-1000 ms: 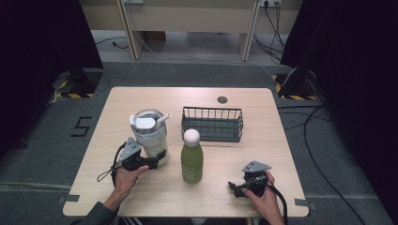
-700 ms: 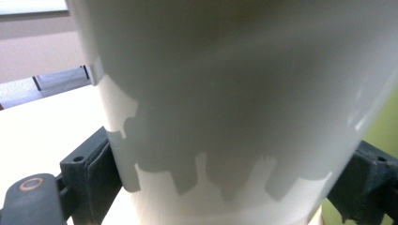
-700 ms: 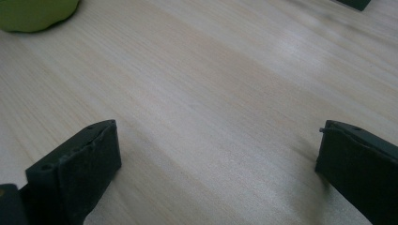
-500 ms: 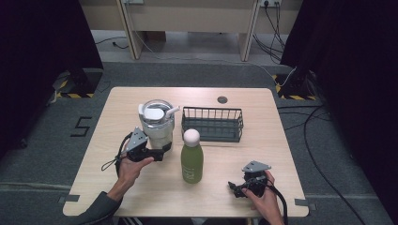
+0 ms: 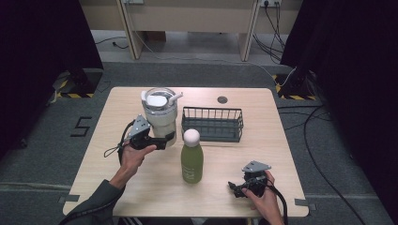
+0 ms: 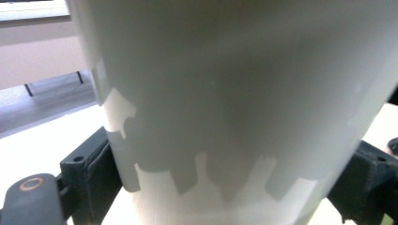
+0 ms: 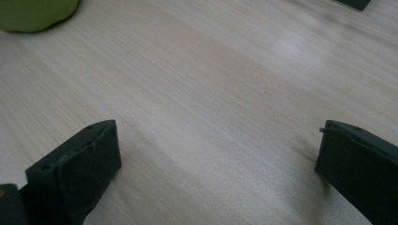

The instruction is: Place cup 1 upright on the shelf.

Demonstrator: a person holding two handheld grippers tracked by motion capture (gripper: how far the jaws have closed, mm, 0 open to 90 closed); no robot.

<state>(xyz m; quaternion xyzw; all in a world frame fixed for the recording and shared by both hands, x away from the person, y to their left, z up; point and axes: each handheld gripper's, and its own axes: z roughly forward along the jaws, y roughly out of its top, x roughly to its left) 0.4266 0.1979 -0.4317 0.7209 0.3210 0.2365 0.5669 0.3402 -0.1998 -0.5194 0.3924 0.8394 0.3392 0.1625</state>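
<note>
Two claws were at work over the light wooden table [image 5: 141, 187], one in each of the person's hands. The left claw [image 5: 162, 142] gripped the white tumbler [image 5: 159, 117] low on its body, its jaws pressed against either side of the cup near the base. In the left gripper view the tumbler's pale wall [image 6: 234, 93] stood right before the camera, with a dark jaw hard against it at the lower left and another at the lower right. The tumbler stood upright at the back left of the table, just beside the left end of the dark wire basket [image 5: 212, 124]; whether its base touched the table could not be told. Its clear lid carried a white straw [image 5: 174, 99] that leaned toward the basket.

The green bottle [image 5: 192, 159] with the white cap stood upright near the table's middle, in front of the basket and between the two hands, apart from both claws.

The right claw [image 5: 237, 187] lay low by the table's front right edge, held in the right hand [image 5: 260, 199]. In the right gripper view its jaws were spread wide with bare wood between them, pinching nothing, and the bottle's green base [image 7: 37, 14] showed at the upper left corner.
</note>
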